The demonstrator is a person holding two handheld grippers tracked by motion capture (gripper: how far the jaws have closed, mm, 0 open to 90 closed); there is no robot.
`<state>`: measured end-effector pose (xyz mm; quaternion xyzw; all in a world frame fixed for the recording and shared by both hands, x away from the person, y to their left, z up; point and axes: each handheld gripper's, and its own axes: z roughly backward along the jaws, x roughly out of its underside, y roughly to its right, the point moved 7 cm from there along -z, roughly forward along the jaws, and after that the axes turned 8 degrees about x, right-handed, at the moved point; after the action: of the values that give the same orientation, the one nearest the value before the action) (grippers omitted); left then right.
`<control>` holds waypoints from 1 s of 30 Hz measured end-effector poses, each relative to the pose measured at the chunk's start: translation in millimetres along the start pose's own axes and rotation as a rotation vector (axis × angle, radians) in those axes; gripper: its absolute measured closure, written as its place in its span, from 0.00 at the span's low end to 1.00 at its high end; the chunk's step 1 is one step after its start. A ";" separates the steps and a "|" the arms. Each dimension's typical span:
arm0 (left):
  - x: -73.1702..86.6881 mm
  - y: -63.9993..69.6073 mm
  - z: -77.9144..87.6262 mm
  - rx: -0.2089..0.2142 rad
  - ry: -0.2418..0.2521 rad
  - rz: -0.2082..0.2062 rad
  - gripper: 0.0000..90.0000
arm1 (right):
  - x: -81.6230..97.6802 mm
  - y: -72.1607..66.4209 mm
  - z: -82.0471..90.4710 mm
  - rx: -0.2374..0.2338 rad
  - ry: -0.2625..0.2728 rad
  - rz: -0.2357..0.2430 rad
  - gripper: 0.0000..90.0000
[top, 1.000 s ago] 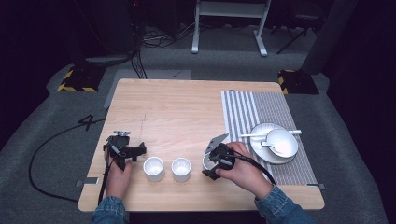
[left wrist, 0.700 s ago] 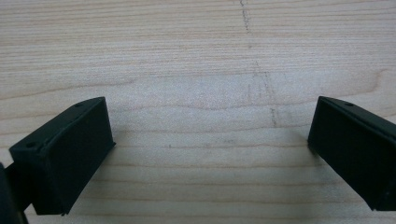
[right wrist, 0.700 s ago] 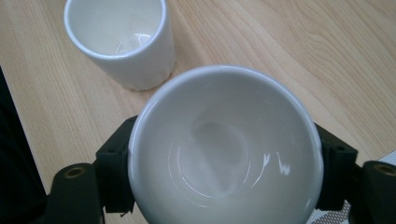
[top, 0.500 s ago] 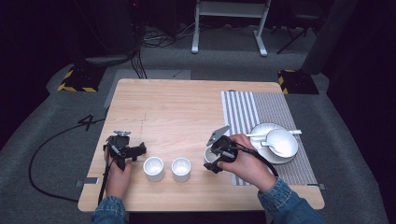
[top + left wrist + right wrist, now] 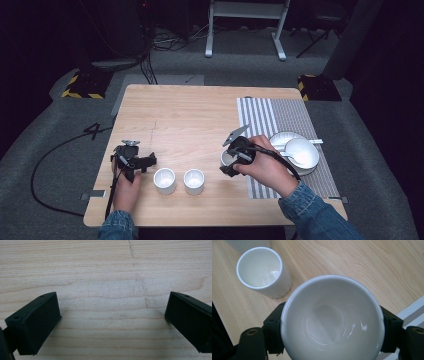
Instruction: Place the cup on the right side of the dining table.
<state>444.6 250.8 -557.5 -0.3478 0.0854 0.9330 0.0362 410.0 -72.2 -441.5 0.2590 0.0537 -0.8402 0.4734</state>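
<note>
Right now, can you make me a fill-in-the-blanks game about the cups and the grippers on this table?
1. The right gripper has its jaws shut on a white ____.
2. The left gripper has its jaws ____, with bare wood between them.
3. Between the two grippers, ____ small white cups stand side by side on the wooden table.
4. The plate lies on a ____ placemat.

Missing words: bowl; open; two; striped

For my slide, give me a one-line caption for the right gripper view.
Right gripper clasps a white ceramic bowl above the wooden table, a white cylindrical cup standing beyond.
</note>
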 end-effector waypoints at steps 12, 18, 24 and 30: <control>0.0 0.0 0.0 0.000 0.000 0.000 0.00 | -12.0 25.9 14.7 0.012 0.009 -0.032 0.30; 0.0 0.0 0.0 0.000 0.000 -0.001 0.00 | -16.4 40.6 20.8 0.011 0.018 -0.018 0.30; 0.0 0.0 0.0 0.000 0.000 0.000 0.00 | -18.8 58.3 27.0 0.019 0.020 -0.020 0.30; 0.0 0.0 0.0 0.000 0.000 0.000 0.00 | -19.0 78.6 29.9 0.034 0.028 -0.025 0.30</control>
<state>444.6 250.8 -557.5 -0.3478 0.0854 0.9330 0.0362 471.1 -110.6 -394.4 0.2778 0.0492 -0.8432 0.4575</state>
